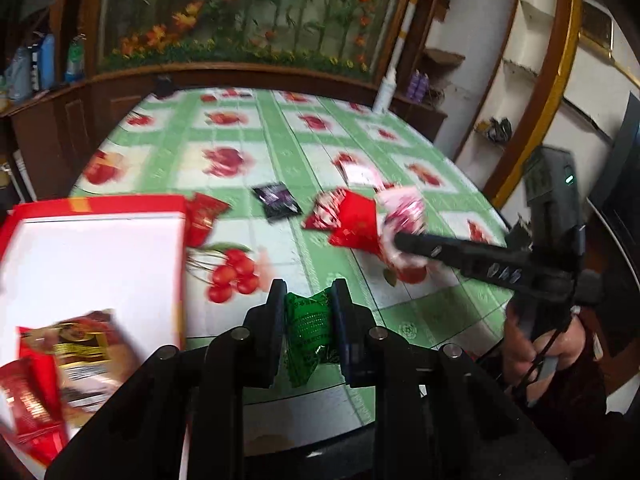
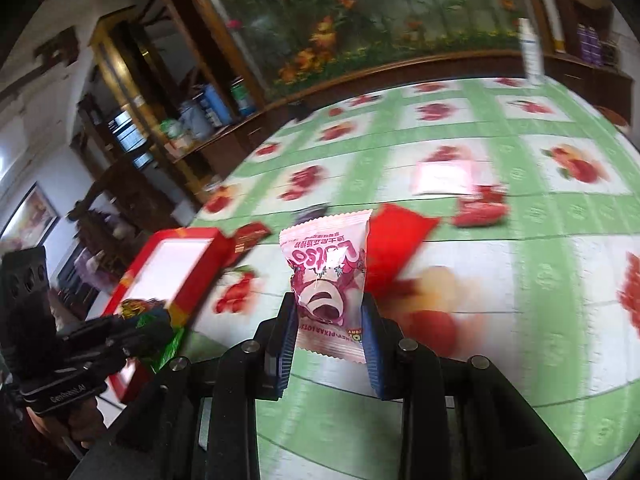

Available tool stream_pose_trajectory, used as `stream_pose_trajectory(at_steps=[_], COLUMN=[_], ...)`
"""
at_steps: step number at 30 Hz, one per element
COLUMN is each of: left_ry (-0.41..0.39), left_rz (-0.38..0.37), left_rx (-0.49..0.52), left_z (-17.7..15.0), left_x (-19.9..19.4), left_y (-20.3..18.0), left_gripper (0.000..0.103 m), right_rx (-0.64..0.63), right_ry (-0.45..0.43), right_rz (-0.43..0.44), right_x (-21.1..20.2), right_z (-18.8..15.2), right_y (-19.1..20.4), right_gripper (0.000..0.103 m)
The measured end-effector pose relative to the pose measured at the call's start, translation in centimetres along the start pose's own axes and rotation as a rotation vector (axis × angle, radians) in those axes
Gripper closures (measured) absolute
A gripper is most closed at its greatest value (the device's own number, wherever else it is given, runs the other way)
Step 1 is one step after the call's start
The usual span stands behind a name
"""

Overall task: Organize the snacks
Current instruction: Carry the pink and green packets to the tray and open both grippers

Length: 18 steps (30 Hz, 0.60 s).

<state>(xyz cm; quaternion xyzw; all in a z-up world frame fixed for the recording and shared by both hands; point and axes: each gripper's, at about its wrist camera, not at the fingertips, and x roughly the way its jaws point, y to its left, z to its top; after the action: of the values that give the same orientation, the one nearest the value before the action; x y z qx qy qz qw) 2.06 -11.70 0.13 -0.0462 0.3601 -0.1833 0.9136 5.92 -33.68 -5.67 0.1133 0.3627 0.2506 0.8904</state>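
Note:
My left gripper (image 1: pixel 308 300) is shut on a green snack packet (image 1: pixel 310 332), held above the table's near edge. To its left lies a red box (image 1: pixel 100 204) with a white inside, holding a brown-gold packet (image 1: pixel 84 344) and a red packet (image 1: pixel 28 400). My right gripper (image 2: pixel 327 308) is shut on a pink snack packet (image 2: pixel 326 276), lifted off the green fruit-print tablecloth (image 2: pixel 500 360). In the left wrist view the right gripper (image 1: pixel 400 240) reaches in from the right with that pink packet (image 1: pixel 404 208). The right wrist view shows the left gripper (image 2: pixel 160 320) beside the box (image 2: pixel 188 234).
Loose on the table lie a black packet (image 1: pixel 277 199), a red packet (image 1: pixel 352 224), another red one (image 1: pixel 204 216) against the box, and a pale pink packet (image 1: pixel 360 170). A white bottle (image 1: pixel 386 92) stands at the far edge. Wooden cabinets ring the table.

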Motion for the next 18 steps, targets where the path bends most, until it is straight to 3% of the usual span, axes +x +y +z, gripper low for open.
stream_pose_trajectory(at_steps=[9, 18], left_ry=[-0.118, -0.158], left_rz=[0.153, 0.279], left_rx=[-0.106, -0.240], left_z=[0.1, -1.4], left_x=[-5.1, -6.8], left_y=[6.4, 13.1], left_gripper=[0.083, 0.083], right_rx=[-0.177, -0.305], right_ry=[0.087, 0.147], right_rz=[0.157, 0.250], right_x=[6.4, 12.2], right_z=[1.6, 1.8], right_y=[10.9, 20.7], right_gripper=[0.072, 0.072])
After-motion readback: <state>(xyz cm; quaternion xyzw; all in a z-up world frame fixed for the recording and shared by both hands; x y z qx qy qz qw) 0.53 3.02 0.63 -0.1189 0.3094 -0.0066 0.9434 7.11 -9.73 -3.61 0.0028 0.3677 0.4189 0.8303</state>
